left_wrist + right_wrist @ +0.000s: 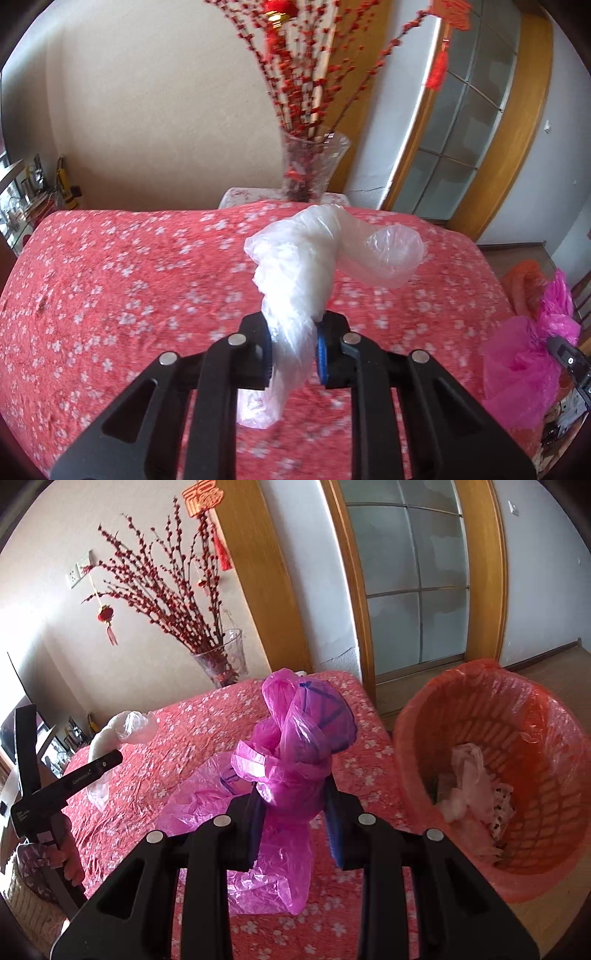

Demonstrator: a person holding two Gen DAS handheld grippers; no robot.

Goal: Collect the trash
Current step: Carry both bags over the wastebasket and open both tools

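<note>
My left gripper (293,349) is shut on a crumpled clear plastic bag (299,266) and holds it above the red flowered tablecloth (110,280). The same bag shows in the right wrist view (123,727) at the left. My right gripper (293,821) is shut on a crumpled pink plastic bag (291,760), held above the table's right part. That pink bag shows at the right edge of the left wrist view (524,369). An orange trash basket (417,746) with a red liner stands on the floor right of the table, with some trash inside.
A glass vase (314,166) with red berry branches stands behind the table's far edge, also in the right wrist view (221,657). A wooden-framed glass door (410,572) is behind the basket. A shelf with clutter (22,199) is at the far left.
</note>
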